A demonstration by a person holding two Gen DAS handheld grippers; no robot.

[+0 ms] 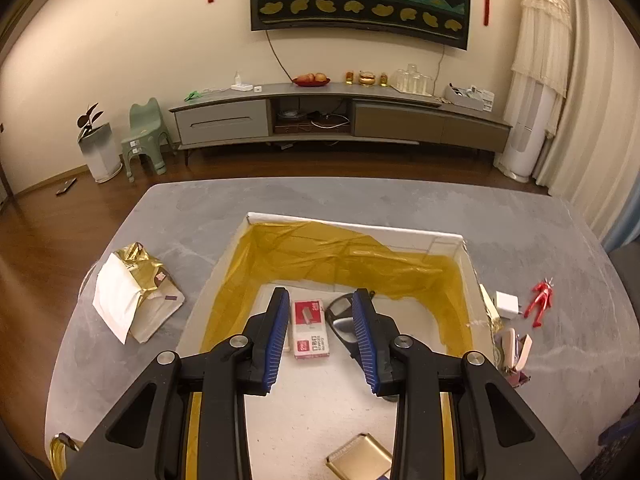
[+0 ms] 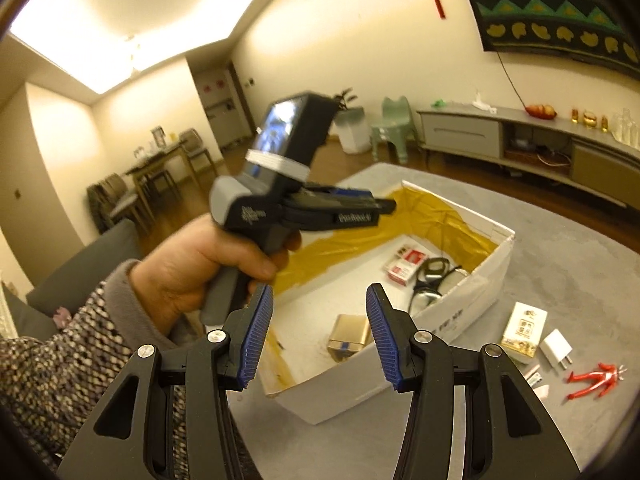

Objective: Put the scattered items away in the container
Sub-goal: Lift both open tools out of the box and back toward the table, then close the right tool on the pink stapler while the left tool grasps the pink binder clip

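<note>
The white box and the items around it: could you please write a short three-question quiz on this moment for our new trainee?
1. True or false: the staple box already lies inside the white box.
2. Which item is still out on the grey table?
A. the goggles
B. the red figurine
C. the gold tin
3. Fill in: the left gripper hangs over the white box with its jaws ____.

Key:
1. True.
2. B; the figurine lies beside the white charger plug, outside the box.
3. Open, holding nothing.
</note>
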